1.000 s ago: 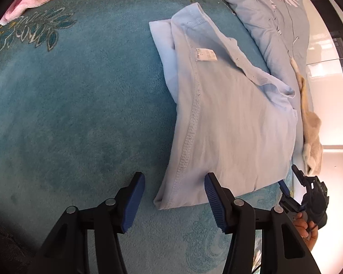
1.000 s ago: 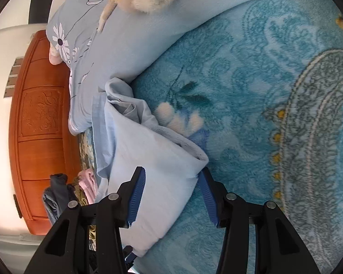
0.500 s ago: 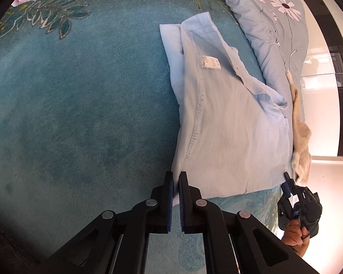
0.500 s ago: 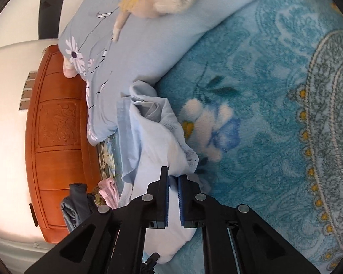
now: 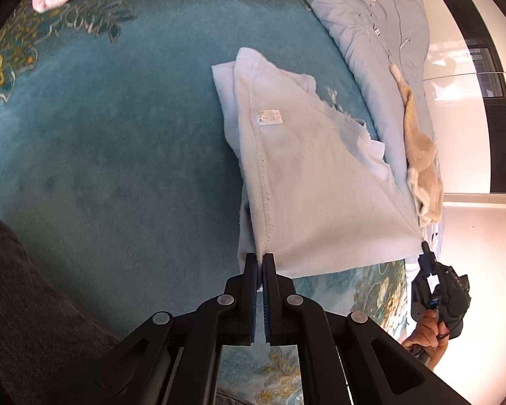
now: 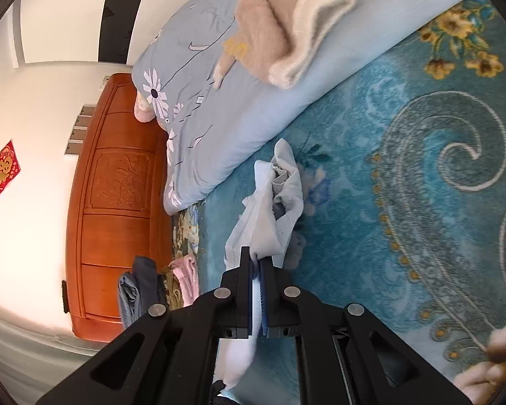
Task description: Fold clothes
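Teal carpet-like bedding (image 5: 118, 155) with pale and gold flower patterns fills most of both views, and a grey-blue quilt (image 5: 381, 33) printed with white daisies is seen along the upper right of the left wrist view. A light blue garment (image 5: 313, 195) is spread across the centre of that view, its white care label (image 5: 270, 117) turned up beside a stitched seam. The left gripper (image 5: 259, 260), at the lower centre, is pressed together on the garment's near corner at the seam. At the right edge, the other near corner is pinched by the right gripper (image 5: 425, 253), held by a hand (image 5: 428, 337) in the lower right.

In the right wrist view, the right gripper (image 6: 257, 263) is seen clamped on the pale fabric (image 6: 270, 209), which is bunched above the jaws and trails below them. A beige fleecy item (image 6: 286, 23) is laid on the quilt at the top. A carved wooden headboard (image 6: 118, 195) stands at the left, with dark and pink clothes (image 6: 158, 287) piled before it.
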Tool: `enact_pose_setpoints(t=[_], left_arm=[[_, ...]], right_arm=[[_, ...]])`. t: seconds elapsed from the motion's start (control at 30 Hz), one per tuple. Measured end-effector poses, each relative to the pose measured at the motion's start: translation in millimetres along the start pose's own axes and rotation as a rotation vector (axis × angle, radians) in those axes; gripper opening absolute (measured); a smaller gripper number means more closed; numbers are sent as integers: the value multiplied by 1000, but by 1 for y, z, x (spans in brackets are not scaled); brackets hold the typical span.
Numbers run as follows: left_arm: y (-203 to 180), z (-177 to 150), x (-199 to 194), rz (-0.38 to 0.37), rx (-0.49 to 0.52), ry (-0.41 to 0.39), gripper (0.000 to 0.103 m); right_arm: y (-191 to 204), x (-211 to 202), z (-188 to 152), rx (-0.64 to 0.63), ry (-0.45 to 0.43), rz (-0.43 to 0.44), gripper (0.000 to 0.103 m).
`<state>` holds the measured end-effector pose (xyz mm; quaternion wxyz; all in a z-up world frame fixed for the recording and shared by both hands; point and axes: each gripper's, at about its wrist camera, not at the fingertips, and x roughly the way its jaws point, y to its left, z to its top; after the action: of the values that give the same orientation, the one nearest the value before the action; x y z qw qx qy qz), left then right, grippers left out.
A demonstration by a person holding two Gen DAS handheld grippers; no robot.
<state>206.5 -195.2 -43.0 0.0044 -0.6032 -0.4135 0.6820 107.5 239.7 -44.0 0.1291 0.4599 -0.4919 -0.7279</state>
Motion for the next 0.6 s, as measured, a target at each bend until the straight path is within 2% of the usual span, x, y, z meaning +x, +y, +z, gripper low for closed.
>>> enact_pose_setpoints(t=[0.1,0.2,0.33,0.4,0.5,0.6], left_arm=[[0,-7,7,25,11,40,3],[-6,-8,-1,81,44,26,5],[-18,-7,-23,160,106,-74,5],[-22,-5,-42,157,159,-141,6],[-29,15,-37,122,176,-175,14],[-21,49,-14,135,102,-200,18]], right_arm=[[-28,-6,-3,45,15,-93,3],[-50,-3,-8,105,18,-102,3],[-61,4,-8,100,34,-151,3],[-63,7,-6,89,45,-167,3],[-66,13,-4,80,64,-192,3],[-72,17,-3,80,82,-210,3]])
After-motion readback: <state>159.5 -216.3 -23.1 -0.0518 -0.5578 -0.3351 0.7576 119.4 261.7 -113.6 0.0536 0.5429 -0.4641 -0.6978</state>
